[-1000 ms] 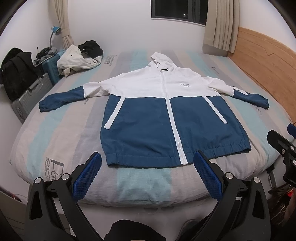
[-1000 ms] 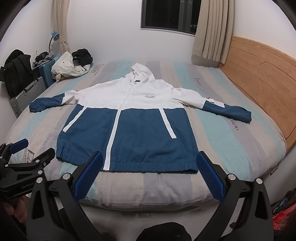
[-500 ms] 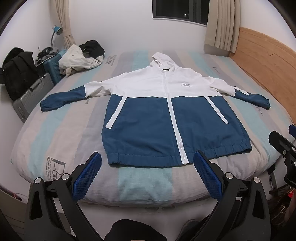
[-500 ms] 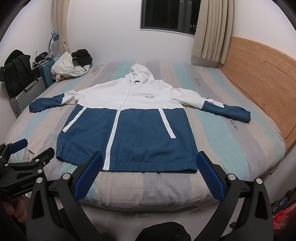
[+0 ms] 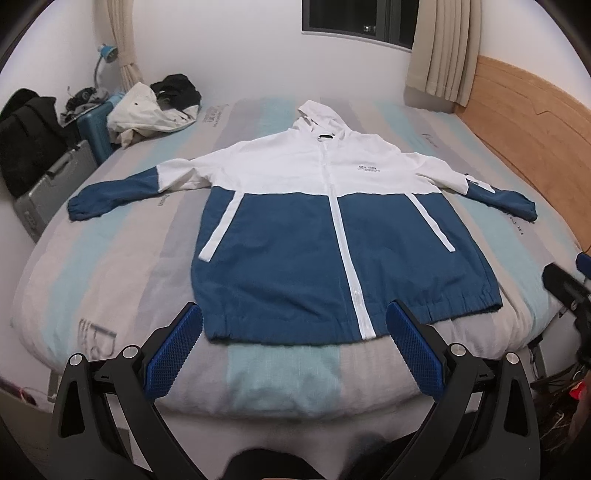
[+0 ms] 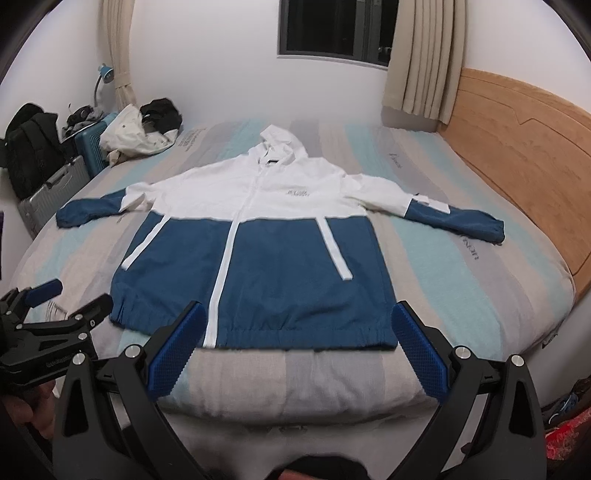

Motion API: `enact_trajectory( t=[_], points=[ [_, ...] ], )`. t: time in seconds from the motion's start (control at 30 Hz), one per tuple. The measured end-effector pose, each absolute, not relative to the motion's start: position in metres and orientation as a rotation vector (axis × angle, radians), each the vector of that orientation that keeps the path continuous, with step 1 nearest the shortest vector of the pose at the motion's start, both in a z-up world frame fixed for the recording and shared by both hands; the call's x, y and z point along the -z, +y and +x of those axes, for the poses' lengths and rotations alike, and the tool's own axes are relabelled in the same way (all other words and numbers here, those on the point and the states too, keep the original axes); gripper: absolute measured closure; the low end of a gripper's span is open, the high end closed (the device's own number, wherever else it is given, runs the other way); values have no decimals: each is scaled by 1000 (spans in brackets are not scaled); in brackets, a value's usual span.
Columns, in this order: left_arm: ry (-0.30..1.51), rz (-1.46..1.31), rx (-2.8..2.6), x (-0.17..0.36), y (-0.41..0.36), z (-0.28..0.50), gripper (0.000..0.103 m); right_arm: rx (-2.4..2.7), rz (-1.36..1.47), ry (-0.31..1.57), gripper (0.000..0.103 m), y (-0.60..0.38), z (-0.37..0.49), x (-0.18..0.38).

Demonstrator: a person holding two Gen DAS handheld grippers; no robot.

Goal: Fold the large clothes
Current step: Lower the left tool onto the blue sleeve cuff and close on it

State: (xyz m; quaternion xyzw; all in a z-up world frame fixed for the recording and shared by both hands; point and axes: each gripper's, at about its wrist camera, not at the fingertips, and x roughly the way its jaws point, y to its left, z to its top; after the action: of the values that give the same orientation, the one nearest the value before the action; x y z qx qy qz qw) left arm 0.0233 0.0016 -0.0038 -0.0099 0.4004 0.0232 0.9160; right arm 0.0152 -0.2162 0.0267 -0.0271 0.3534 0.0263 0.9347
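Observation:
A hooded jacket (image 5: 325, 236) (image 6: 266, 254), white on top and blue below, lies flat and face up on the bed (image 5: 110, 266) (image 6: 480, 295), zipped, sleeves spread to both sides, hood toward the far wall. My left gripper (image 5: 293, 350) hovers open just short of the jacket's hem, its blue pads (image 5: 173, 354) wide apart and holding nothing. In the right wrist view my right gripper (image 6: 299, 350) is open too, above the bed's near edge at the hem. The left gripper (image 6: 59, 306) shows at that view's left edge.
A wooden headboard (image 6: 524, 147) runs along the right side. A pile of clothes (image 5: 155, 110) sits at the bed's far left corner. Suitcases (image 5: 48, 184) and a black bag (image 5: 26, 129) stand on the floor to the left. Curtains and a dark window (image 6: 332, 29) are behind.
Both grippers have moved slightly forward toward the jacket's hem. The jacket has not moved, and both grippers stay open.

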Motion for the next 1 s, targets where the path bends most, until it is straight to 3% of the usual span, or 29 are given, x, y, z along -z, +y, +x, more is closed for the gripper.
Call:
enact_trajectory(
  t=[0.37, 0.77, 1.0],
  points=[
    [843, -19, -45, 40, 28, 197, 6, -23, -99, 777, 7, -212, 198, 11],
    [1011, -90, -141, 3, 51, 364, 6, -14, -156, 960, 7, -224, 365, -19],
    [991, -213, -193, -11, 88, 433, 6, -52, -181, 1005, 7, -222, 464, -11]
  ],
)
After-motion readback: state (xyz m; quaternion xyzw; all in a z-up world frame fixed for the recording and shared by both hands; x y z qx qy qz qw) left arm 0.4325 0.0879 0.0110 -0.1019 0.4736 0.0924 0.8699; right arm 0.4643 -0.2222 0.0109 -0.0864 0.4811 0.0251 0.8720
